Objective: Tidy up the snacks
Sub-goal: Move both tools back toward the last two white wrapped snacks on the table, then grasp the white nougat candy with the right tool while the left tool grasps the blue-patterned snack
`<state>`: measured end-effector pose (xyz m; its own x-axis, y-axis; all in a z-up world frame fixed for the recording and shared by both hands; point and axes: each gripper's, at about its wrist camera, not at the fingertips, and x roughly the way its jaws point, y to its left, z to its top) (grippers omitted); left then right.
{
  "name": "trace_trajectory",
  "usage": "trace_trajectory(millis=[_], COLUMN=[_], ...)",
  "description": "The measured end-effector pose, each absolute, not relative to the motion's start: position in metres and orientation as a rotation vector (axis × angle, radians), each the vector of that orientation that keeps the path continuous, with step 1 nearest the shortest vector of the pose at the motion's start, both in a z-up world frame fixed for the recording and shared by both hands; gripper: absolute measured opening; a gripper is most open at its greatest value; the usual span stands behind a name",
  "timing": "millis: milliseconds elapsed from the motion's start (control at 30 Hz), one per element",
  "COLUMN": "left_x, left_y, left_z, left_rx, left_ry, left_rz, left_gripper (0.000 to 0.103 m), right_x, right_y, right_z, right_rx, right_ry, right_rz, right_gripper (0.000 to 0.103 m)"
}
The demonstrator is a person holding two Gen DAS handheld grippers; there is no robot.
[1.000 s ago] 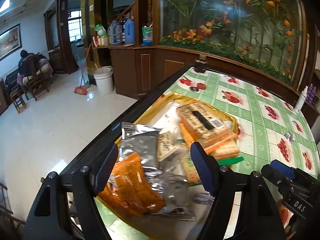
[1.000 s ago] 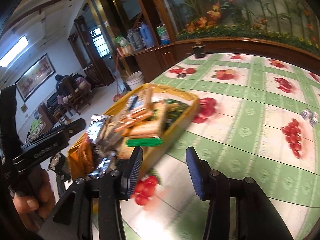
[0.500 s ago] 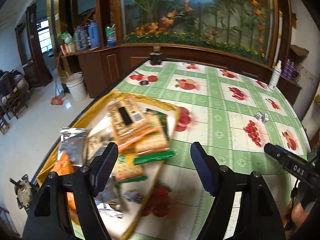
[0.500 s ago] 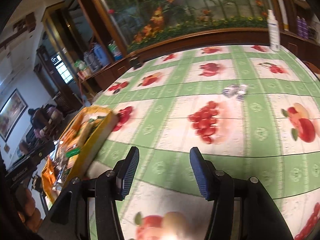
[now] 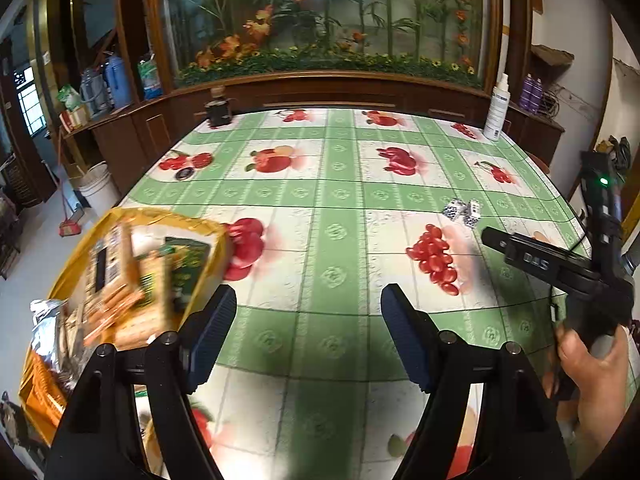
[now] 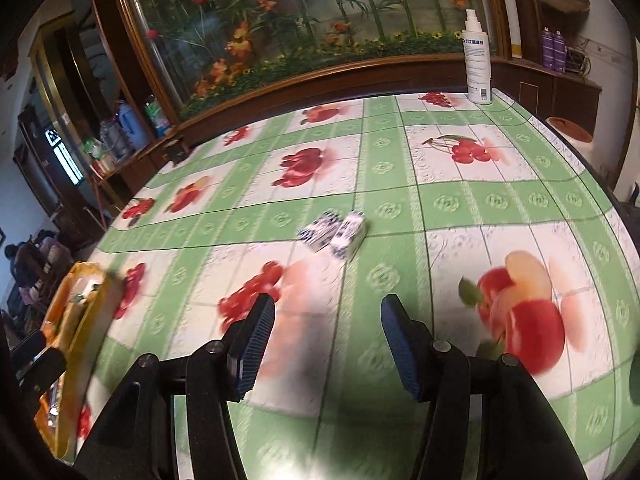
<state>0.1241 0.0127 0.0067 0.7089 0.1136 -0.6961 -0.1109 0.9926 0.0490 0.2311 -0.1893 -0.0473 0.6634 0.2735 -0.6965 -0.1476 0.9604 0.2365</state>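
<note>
A yellow tray (image 5: 80,220) full of snack packets stands at the table's left edge; it also shows at the far left of the right wrist view (image 6: 68,344). Two small blue-and-white snack packets (image 6: 334,234) lie side by side mid-table, also seen in the left wrist view (image 5: 464,212). My left gripper (image 5: 308,328) is open and empty above the cloth, right of the tray. My right gripper (image 6: 326,340) is open and empty, a short way in front of the two packets. The right gripper's body (image 5: 560,268) shows at the right of the left wrist view.
The table has a green-and-white fruit-print cloth (image 5: 340,192). A white spray bottle (image 6: 476,56) stands at the far right corner and a dark jar (image 5: 218,110) at the far left. A wooden cabinet with a flower mural runs behind the table.
Both grippers have swung right, away from the tray. The tray has slid to the left of both views and the two small packets have come in front of my right gripper.
</note>
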Motion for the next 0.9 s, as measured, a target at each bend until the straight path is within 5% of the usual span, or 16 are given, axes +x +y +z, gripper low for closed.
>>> trace_trajectory(millis=[367,467,900], left_x=[0.186,0.207,0.269], left_y=[-0.009,-0.019,-0.096], left_z=[-0.009,-0.015,-0.035], left_rx=[0.002,0.005,0.098], left_ry=[0.837,0.862,0.880], left_rz=[0.063,0.042,-0.100], left_gripper=[0.075,0.075,0.075], right_x=[0.294,0.302,0.226], right_y=[-0.183,-0.181,-0.248], right_z=[-0.061,-0.064,-0.041], right_rx=[0.111,0.076,0.265], right_ry=[0.886,0.889,0.828], right_rz=[0.210,0.199,0.244], right_gripper=[0.039,0.015,0.015])
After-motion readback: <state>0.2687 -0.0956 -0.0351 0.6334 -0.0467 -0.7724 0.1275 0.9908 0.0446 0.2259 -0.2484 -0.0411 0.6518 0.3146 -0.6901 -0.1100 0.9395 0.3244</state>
